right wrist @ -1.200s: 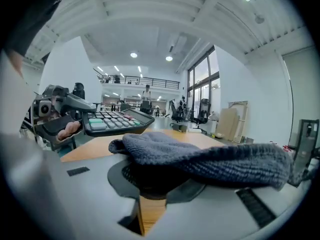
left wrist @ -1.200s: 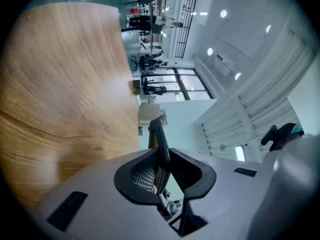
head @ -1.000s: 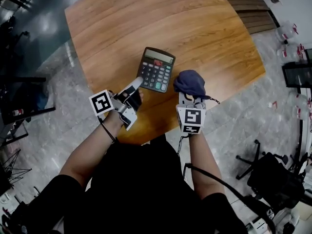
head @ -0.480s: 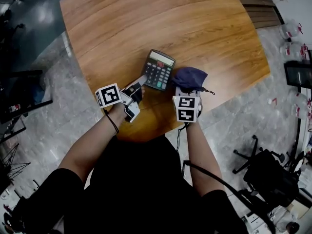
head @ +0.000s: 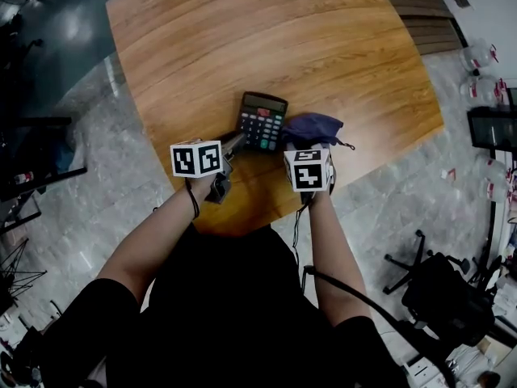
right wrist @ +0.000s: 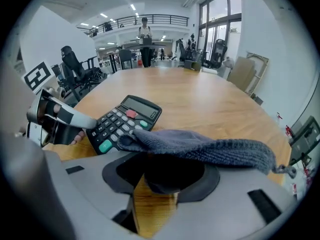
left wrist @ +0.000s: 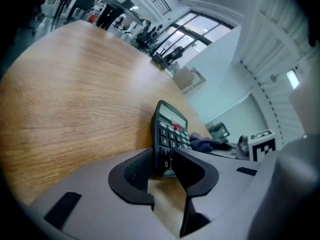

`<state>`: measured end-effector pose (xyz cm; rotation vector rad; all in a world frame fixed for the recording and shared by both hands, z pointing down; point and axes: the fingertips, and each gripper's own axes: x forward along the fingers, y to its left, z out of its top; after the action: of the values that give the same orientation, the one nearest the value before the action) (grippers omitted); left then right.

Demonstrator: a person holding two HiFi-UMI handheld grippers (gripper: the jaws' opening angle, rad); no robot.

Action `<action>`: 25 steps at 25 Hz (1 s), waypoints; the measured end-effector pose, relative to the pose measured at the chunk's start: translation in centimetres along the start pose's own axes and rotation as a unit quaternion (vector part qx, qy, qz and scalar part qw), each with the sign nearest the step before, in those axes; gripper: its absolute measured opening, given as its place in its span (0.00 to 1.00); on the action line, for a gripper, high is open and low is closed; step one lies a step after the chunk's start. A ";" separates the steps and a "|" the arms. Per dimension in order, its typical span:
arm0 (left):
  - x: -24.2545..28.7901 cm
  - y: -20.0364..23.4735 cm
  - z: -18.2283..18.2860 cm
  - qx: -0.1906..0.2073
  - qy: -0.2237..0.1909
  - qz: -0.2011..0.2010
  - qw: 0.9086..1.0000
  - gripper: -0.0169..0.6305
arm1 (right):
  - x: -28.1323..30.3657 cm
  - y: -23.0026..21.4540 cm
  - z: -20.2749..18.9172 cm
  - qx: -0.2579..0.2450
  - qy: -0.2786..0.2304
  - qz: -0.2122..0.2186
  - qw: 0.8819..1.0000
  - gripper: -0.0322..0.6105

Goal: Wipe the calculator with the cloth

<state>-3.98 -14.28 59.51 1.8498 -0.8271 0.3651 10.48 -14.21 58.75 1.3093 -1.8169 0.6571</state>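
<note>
The black calculator (head: 261,121) lies flat near the front edge of the wooden table (head: 283,39), keys up. My left gripper (head: 235,142) reaches it from the left. In the left gripper view the calculator's (left wrist: 170,129) near corner sits between the jaws of this gripper (left wrist: 165,172), which are opening and look slack on it. The dark blue cloth (head: 312,128) rests just right of the calculator, one edge over its side. My right gripper (head: 306,145) is behind the cloth. The cloth (right wrist: 210,151) drapes across the right gripper (right wrist: 162,176), whose jaws are opening wide with a fold between them.
The table's front edge is close under both hands. A black office chair (head: 444,291) stands on the grey floor at the right, with clear bottles (head: 478,55) further back. Dark furniture (head: 32,160) lines the left side. More chairs (right wrist: 75,66) stand beyond the table.
Both grippers have come down toward the table. The calculator went from tilted up in the air to lying flat, and the cloth has settled beside it. Both pairs of jaws stand wider.
</note>
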 end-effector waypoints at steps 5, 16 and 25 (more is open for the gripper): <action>-1.0 -0.1 -0.6 0.079 0.004 0.044 0.996 0.21 | -2.3 0.6 0.7 0.001 -0.018 -0.002 1.000 0.25; -7.3 -7.6 2.9 0.172 -0.112 -0.012 0.979 0.19 | -13.0 2.3 5.2 0.021 -0.177 -0.022 0.984 0.25; -18.0 -21.4 7.2 0.333 -0.322 -0.043 0.885 0.04 | -25.2 5.8 12.8 0.011 -0.411 0.008 0.911 0.08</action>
<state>-3.11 -9.03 31.13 2.7174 -1.1462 -0.0625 5.25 -8.71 30.98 1.7450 -2.4742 0.1049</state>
